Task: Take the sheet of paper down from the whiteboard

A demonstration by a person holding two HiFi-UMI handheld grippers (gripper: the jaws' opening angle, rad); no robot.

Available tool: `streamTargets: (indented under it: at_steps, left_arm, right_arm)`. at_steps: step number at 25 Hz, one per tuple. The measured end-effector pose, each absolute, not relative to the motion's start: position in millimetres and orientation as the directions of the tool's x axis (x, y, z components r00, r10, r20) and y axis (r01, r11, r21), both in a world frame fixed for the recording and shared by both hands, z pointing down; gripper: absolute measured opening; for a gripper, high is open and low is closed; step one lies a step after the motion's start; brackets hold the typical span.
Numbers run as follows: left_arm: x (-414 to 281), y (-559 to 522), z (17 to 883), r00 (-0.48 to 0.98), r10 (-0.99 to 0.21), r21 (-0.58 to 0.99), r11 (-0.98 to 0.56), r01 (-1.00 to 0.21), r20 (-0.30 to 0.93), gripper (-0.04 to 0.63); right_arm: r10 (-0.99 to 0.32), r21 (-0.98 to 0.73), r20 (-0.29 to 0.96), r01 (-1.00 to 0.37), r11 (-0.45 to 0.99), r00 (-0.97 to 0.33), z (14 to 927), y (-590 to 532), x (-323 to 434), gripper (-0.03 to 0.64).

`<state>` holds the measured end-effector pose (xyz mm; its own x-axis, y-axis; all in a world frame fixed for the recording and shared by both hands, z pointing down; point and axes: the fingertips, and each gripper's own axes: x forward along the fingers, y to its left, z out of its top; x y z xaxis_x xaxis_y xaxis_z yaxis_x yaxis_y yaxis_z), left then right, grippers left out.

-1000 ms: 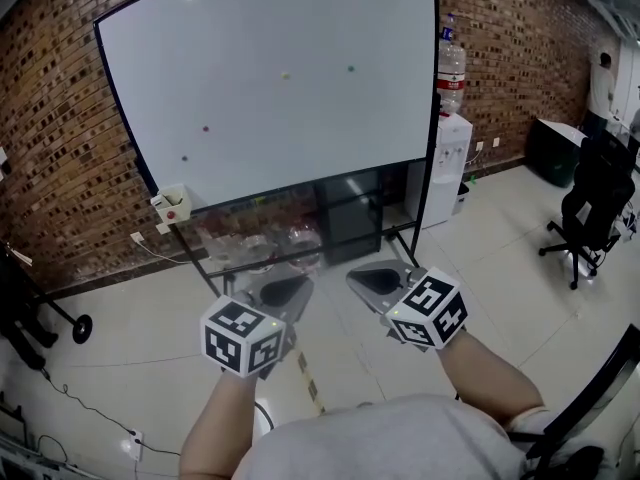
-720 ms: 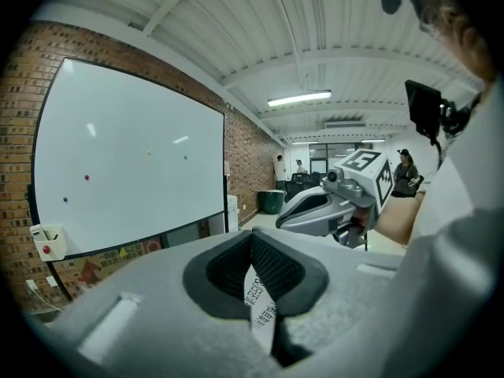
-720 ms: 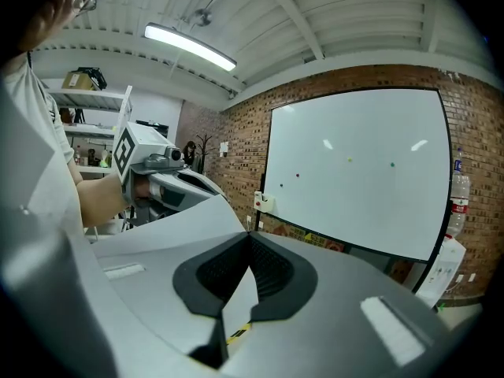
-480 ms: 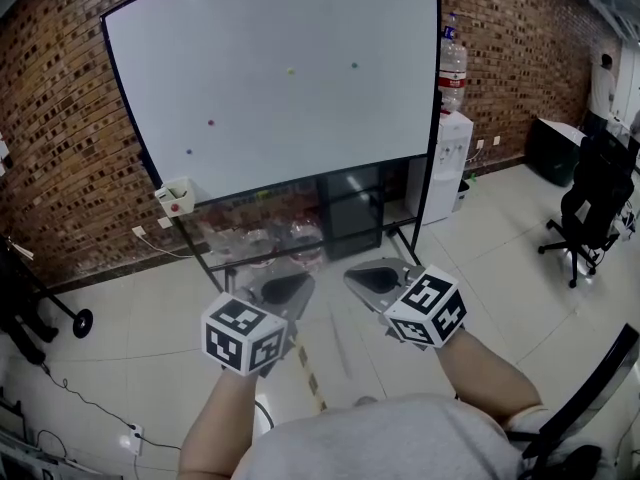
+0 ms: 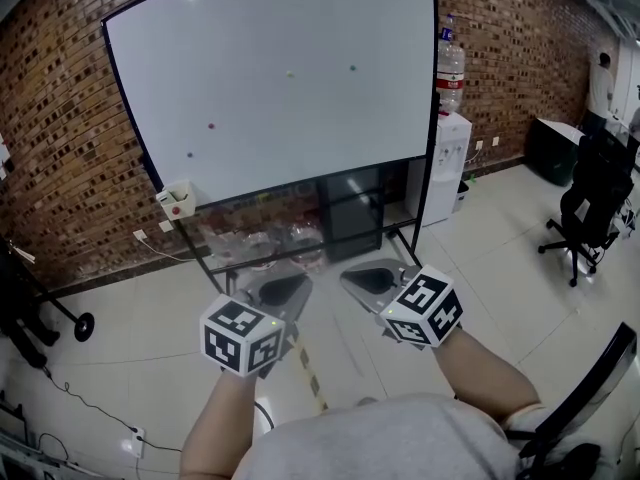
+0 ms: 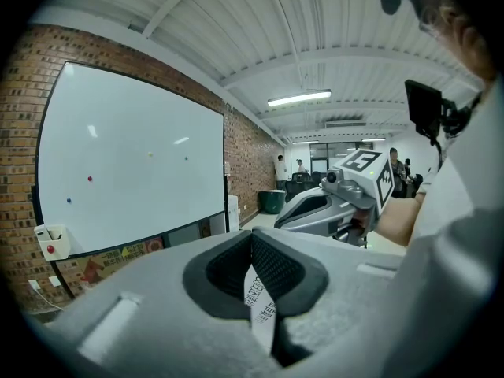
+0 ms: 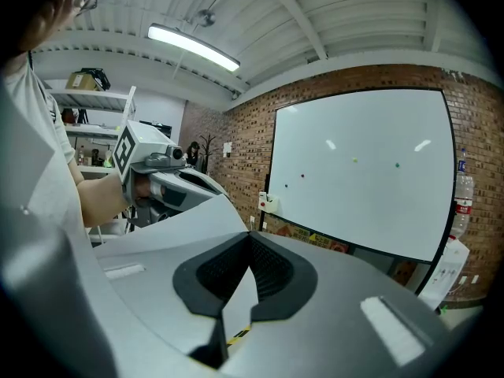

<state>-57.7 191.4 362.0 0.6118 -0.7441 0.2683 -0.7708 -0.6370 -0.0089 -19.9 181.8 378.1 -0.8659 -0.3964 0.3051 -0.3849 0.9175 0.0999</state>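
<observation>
Left gripper view shows tiny unreadable print at left tool.

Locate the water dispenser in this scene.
Upper right of the head view: the water dispenser stands against the brick wall, just right of the whiteboard.

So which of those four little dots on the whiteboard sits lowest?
The blue dot, nearest the whiteboard's left edge; the red dot sits just above it, the yellow dot and green dot higher up.
</observation>
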Motion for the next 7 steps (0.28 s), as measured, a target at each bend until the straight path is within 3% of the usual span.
streamTargets:
  at_steps: [7]
  left_arm:
    - [-53.0,191.1,361.9,0.616,-0.741,-0.012,-0.642,-0.767,0.269,0.002]
  right_arm:
    - [-0.395,0.103,0.304,-0.382,0.918,-0.867,377.9,181.9,-18.9,0.002]
